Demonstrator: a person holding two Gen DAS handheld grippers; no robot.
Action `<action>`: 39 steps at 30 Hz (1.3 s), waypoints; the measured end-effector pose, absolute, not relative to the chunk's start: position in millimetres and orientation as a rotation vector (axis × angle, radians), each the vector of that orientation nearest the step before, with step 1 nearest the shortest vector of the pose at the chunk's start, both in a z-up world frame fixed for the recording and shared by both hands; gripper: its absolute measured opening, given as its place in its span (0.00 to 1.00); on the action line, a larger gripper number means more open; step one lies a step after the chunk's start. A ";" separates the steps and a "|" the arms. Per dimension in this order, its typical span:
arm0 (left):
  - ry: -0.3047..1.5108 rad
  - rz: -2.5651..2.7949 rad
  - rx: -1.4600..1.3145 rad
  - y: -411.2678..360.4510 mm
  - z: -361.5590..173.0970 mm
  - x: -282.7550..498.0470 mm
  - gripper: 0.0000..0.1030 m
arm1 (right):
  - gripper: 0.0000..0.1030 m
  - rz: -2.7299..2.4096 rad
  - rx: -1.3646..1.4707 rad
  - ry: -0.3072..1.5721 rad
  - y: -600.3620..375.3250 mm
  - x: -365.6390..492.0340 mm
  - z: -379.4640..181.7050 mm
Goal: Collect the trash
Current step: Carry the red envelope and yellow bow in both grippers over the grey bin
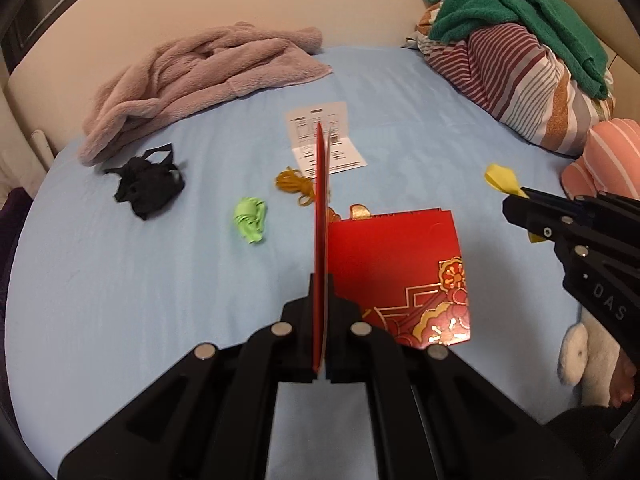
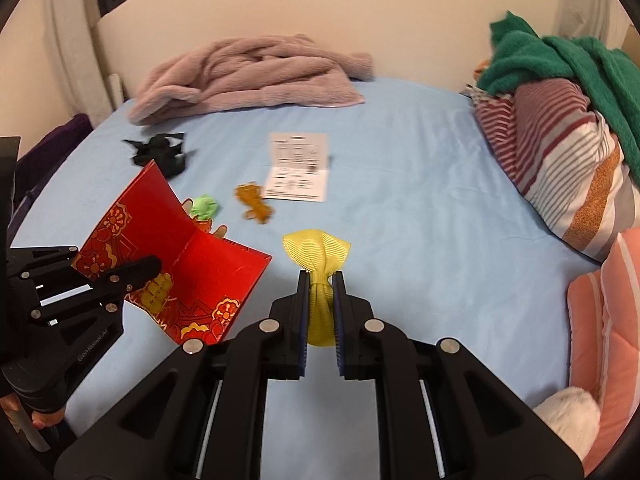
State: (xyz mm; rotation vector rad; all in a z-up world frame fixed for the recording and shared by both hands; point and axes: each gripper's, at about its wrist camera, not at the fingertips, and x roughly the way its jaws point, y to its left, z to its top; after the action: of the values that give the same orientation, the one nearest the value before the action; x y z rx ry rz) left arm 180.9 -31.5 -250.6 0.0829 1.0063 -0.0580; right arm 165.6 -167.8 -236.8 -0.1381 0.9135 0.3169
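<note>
Only right view shows red card (image 2: 208,276) unfolded in clamped left tongs (image 2: 154,266); right tongs (image 2: 320,280) pinch yellow ribbon (image 2: 318,256).

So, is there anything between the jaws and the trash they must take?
Nothing visible. The left gripper is already shut on the red card, and the right gripper on the yellow ribbon. No bin appears in either view, so the way there cannot be judged.
</note>
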 end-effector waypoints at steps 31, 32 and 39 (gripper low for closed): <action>0.918 0.863 -0.297 364.7 -141.2 -246.0 0.02 | 0.10 1.264 -0.515 0.749 309.4 -134.9 -144.7; 0.917 0.896 -0.310 372.8 -139.1 -258.6 0.02 | 0.10 1.307 -0.526 0.747 326.4 -148.3 -143.2; 0.911 1.159 -0.394 421.8 -110.1 -375.0 0.02 | 0.10 1.584 -0.600 0.720 415.5 -244.0 -124.6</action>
State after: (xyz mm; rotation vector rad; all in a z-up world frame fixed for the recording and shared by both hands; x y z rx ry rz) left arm -375.0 421.8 -110.1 -0.3942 0.9107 1.1595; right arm -244.0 415.5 -124.6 -0.5996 0.7197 1.5838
